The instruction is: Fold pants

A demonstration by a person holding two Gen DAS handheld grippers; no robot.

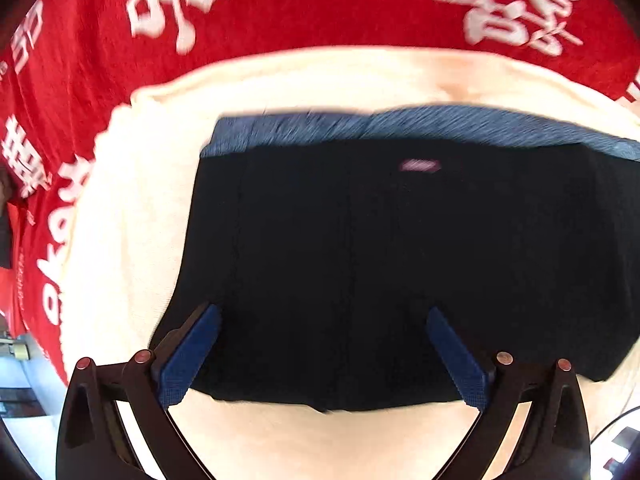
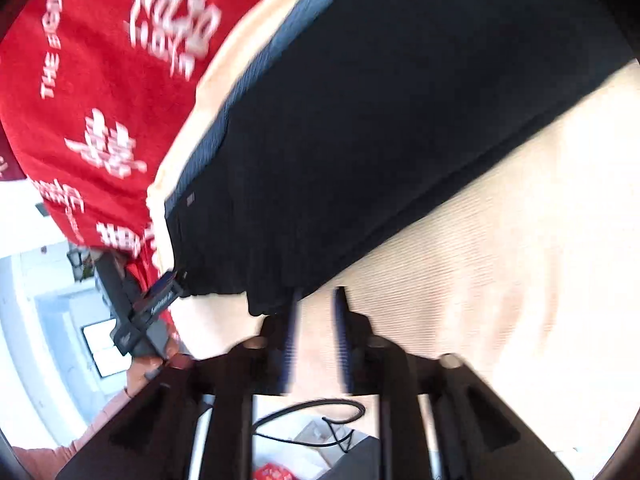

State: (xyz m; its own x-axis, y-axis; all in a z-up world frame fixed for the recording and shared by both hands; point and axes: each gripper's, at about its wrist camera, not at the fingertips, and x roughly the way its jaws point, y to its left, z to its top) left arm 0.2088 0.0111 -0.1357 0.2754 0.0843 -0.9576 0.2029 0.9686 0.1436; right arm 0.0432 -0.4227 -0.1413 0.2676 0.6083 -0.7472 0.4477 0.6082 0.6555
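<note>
- While the dark pants (image 1: 400, 272) lie in a flat folded rectangle on a cream cloth (image 1: 128, 216), the risk, as judged here, is that a hasty grab from the left gripper (image 1: 322, 320) catches only the top layer and peels the fold open.
- Spread wide and holding nothing, its blue pads (image 1: 192, 356) straddle the near hem at 6 o'clock in the left wrist view, pointing toward the bluish waistband (image 1: 400, 126) at 12 o'clock.
- Motion blur in both views hints that a fast pull could drag the cream cloth across the red printed cover (image 1: 320, 8) beneath.
- Nearly closed but gripping nothing, the right gripper (image 2: 318, 300) hovers low over the cream cloth, its tips just beside the pants' corner at 11 o'clock; a pinch from there may snag the cloth instead.
- A loose black cable (image 2: 312, 424) at 6 o'clock could tangle.
</note>
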